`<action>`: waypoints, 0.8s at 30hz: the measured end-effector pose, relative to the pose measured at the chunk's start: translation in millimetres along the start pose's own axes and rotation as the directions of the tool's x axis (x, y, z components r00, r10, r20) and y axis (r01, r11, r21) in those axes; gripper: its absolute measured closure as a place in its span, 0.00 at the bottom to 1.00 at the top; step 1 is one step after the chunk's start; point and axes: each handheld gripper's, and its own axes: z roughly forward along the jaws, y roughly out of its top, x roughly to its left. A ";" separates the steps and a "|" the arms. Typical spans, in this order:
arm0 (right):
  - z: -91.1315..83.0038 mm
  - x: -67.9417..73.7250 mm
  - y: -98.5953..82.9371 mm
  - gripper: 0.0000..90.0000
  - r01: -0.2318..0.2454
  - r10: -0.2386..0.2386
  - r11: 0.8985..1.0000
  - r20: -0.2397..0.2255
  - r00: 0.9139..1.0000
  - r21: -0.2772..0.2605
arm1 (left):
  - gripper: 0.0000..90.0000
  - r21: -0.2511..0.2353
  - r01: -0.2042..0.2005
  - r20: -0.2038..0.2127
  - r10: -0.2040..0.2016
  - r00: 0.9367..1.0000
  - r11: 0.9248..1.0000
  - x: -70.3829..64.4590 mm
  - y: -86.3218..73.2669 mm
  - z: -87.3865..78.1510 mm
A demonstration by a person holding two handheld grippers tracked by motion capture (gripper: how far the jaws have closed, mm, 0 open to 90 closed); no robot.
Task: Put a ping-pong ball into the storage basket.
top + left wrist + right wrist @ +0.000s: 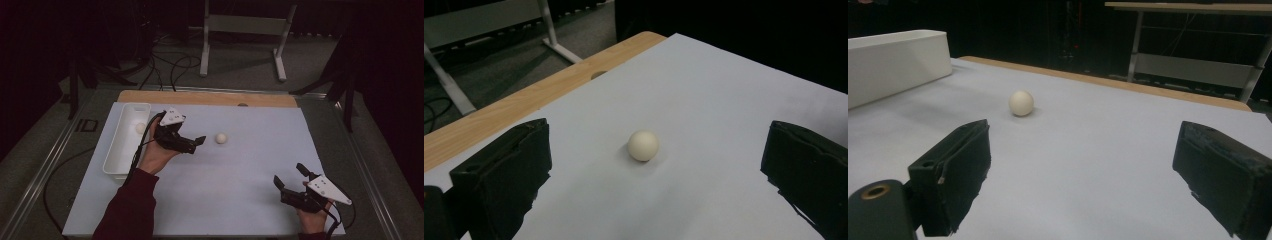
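Observation:
A cream ball (221, 138) rests on the pale sheet a little right of my left gripper (196, 144), which points at it. In the left gripper view the ball (643, 145) lies ahead between the wide-apart jaws, untouched, and the gripper (658, 165) is open and empty. A second pale ball (140, 128) lies inside the white tray (116, 155) at the left. My right gripper (288, 173) stands open near the front right of the sheet, far from the ball (1021, 103); its jaws (1083, 160) hold nothing.
The pale sheet (240, 195) covers the table, with a wooden strip (210, 98) along the far edge. The tray's white wall (898, 62) stands at the left in the right gripper view. Beyond the table are a metal stand (205, 45) and floor cables.

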 end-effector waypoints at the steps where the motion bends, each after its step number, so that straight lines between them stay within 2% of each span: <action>1: -0.1 -0.1 0.0 0.09 0.000 0.000 1.000 0.000 1.000 0.000 | 0.01 0.000 0.002 0.000 -0.002 1.000 1.000 -0.2 0.4 1.8; 10: -0.5 -0.3 0.1 0.09 -0.002 0.002 1.000 0.000 1.000 -0.003 | 0.01 0.003 0.003 0.011 -0.003 1.000 1.000 2.6 0.0 12.1; 24: -0.6 -0.3 0.3 0.09 -0.001 0.001 1.000 -0.002 1.000 -0.003 | 0.01 0.029 0.003 -0.006 -0.003 1.000 1.000 9.3 -4.1 26.8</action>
